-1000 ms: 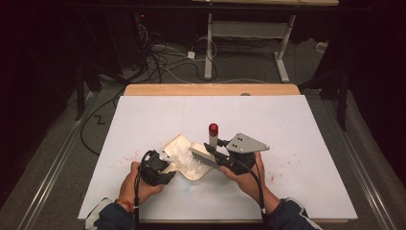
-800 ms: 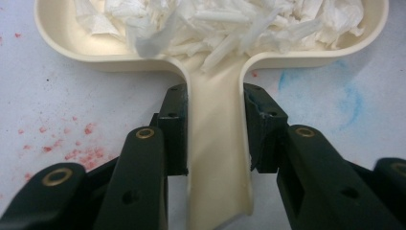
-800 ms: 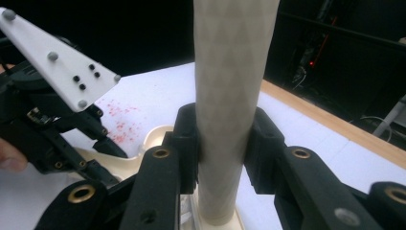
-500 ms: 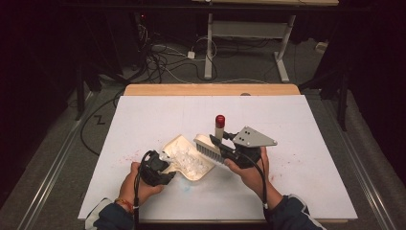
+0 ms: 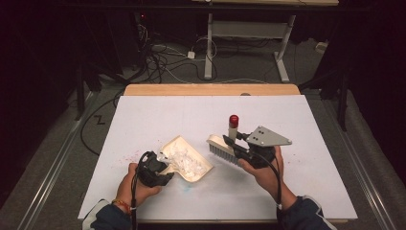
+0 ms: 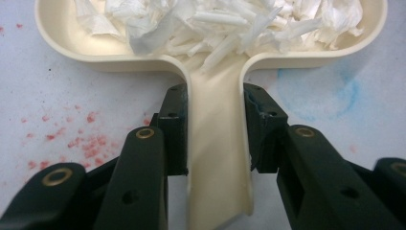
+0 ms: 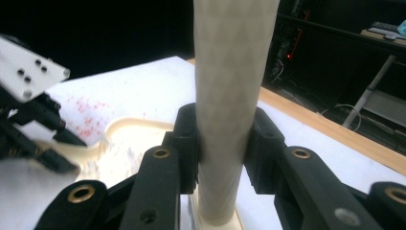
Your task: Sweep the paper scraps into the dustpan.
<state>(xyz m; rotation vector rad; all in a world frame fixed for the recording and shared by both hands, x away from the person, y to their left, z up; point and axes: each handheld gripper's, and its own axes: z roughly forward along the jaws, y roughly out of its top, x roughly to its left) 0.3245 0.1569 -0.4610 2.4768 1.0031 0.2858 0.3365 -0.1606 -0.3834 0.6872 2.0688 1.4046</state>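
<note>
A cream dustpan (image 5: pixel 187 158) lies on the white table sheet, holding crumpled white paper scraps (image 6: pixel 225 24). My left gripper (image 5: pixel 154 168) is shut on the dustpan's handle (image 6: pixel 218 153), at the pan's near-left end. A cream hand brush (image 5: pixel 223 147) with grey bristles and a red-tipped upright handle (image 5: pixel 233 125) sits to the right of the pan, apart from it. My right gripper (image 5: pixel 237 145) is shut on the brush handle (image 7: pixel 230 96); the pan shows low at the left in the right gripper view.
Red speckles (image 6: pixel 62 134) and a faint blue smear (image 6: pixel 325 91) mark the white sheet (image 5: pixel 306 124) around the pan. A wooden table edge (image 5: pixel 210 89) runs along the far side. Cables and a desk frame (image 5: pixel 244 33) lie on the floor beyond.
My right gripper has carried the brush to the right, off the dustpan's mouth, leaving a gap between them. The left gripper and dustpan have stayed put.
</note>
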